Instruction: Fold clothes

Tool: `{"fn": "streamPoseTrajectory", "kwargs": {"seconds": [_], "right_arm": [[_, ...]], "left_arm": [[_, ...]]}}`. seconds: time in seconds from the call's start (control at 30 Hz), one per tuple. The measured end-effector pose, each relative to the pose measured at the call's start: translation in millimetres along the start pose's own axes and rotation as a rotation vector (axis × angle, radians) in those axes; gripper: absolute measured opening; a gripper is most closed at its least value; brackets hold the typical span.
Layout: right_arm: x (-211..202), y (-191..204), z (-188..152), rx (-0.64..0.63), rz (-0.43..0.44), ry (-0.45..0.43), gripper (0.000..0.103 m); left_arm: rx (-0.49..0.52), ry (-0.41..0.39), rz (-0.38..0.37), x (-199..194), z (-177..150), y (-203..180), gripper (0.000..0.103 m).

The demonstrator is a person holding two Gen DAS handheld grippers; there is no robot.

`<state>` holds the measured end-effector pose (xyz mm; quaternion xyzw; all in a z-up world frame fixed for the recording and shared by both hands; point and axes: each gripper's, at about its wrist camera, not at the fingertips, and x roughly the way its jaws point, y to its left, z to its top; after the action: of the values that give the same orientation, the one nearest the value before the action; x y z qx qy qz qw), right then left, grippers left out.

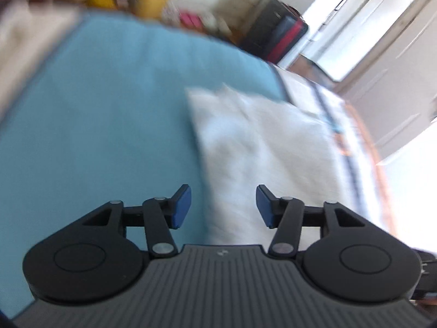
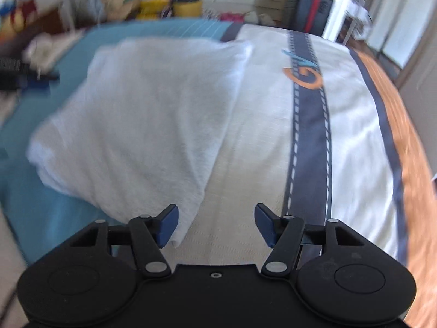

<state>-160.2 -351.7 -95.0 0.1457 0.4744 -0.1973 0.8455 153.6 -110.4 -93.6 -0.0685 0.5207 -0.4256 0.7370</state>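
Observation:
A folded white cloth (image 2: 142, 114) lies on the bed, partly on the blue sheet (image 2: 32, 207) and partly on the white bedspread (image 2: 262, 147). In the left wrist view the same white cloth (image 1: 262, 147) lies ahead and to the right. My left gripper (image 1: 223, 206) is open above the cloth's near left edge, with nothing between its blue pads. My right gripper (image 2: 215, 225) is open too, just off the cloth's near corner, which lies beside its left pad (image 2: 168, 225). Both views are blurred.
The bedspread carries a dark film-strip band (image 2: 311, 125) with an orange logo. A dark suitcase (image 2: 311, 8) stands beyond the bed, beside yellow containers (image 2: 188, 5). The other gripper (image 2: 16, 73) shows at the far left of the right wrist view. Wooden floor (image 2: 409, 142) runs along the bed's right side.

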Motion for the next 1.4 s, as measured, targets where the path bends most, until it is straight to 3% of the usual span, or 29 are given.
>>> {"fn": "streamPoseTrajectory", "kwargs": {"seconds": [0.07,0.13,0.2,0.23,0.27,0.33,0.37,0.4,0.47,0.53,0.6,0.7,0.77,0.87,0.97,1.07,1.17,1.27,1.33,1.4], "right_arm": [[4.0,-22.8,-6.0,0.16,0.076,-0.019,0.069],[19.7,-38.4,-15.3,0.384,0.186,-0.002,0.069],[42.9,-35.0,-28.3,0.546,0.313,0.045,0.069],[56.7,-21.6,-33.8,0.565,0.355,0.086,0.069],[62.8,-12.5,-35.6,0.548,0.358,0.1,0.071],[61.1,0.1,-36.6,0.491,0.322,0.042,0.071],[59.5,5.4,-37.1,0.462,0.308,0.012,0.065],[58.4,9.0,-37.4,0.437,0.297,-0.015,0.043],[56.1,8.2,-35.1,0.403,0.318,-0.063,0.016],[43.5,7.0,-30.4,0.387,0.369,-0.15,0.014],[29.8,7.1,-21.4,0.366,0.414,-0.22,0.014],[15.7,4.9,-8.4,0.365,0.445,-0.275,0.014],[13.6,2.3,-1.3,0.368,0.457,-0.29,0.014],[14.1,-3.3,4.5,0.392,0.489,-0.301,0.014],[12.3,-7.0,8.5,0.439,0.522,-0.293,0.014],[5.2,-6.6,15.0,0.438,0.555,-0.328,0.014],[0.2,-9.6,19.4,0.44,0.584,-0.365,0.013],[3.2,-13.3,18.3,0.448,0.587,-0.346,0.013],[9.2,-15.1,15.3,0.465,0.59,-0.316,0.013],[17.4,-16.6,10.7,0.498,0.612,-0.282,0.013]], "left_arm": [[-0.038,0.117,-0.055,13.7,-9.6,-0.8,0.059],[0.002,0.181,0.043,28.2,-21.3,-10.5,0.071],[0.056,0.214,0.16,39.7,-31.4,-22.3,0.064],[0.089,0.207,0.181,37.8,-35.8,-26.0,0.064],[0.121,0.2,0.201,35.9,-40.1,-29.6,0.063],[0.17,0.196,0.234,32.9,-46.3,-36.5,0.061],[0.178,0.195,0.24,31.1,-47.8,-38.9,0.061],[0.182,0.194,0.237,29.2,-49.0,-38.5,0.06],[0.182,0.191,0.214,27.9,-47.4,-34.7,0.056],[0.228,0.134,0.21,19.8,-42.5,-34.3,0.053],[0.338,0.03,0.21,-1.9,-45.9,-55.0,0.053],[0.493,-0.131,0.166,-30.5,-58.9,-81.7,0.057],[0.556,-0.184,0.102,-35.4,-66.0,-95.7,0.058],[0.668,-0.165,0.027,-29.3,-80.9,-115.9,0.061],[0.786,-0.104,0.027,-15.4,-94.8,-136.0,0.068],[0.835,0.02,0.004,5.8,-102.8,-142.4,0.079],[0.836,0.029,0.079,20.3,-101.2,-141.7,0.079],[0.778,-0.021,0.192,28.1,-87.7,-130.2,0.079],[0.73,-0.043,0.215,26.9,-80.0,-121.8,0.058],[0.695,-0.037,0.188,25.0,-75.8,-117.7,0.025]]}}
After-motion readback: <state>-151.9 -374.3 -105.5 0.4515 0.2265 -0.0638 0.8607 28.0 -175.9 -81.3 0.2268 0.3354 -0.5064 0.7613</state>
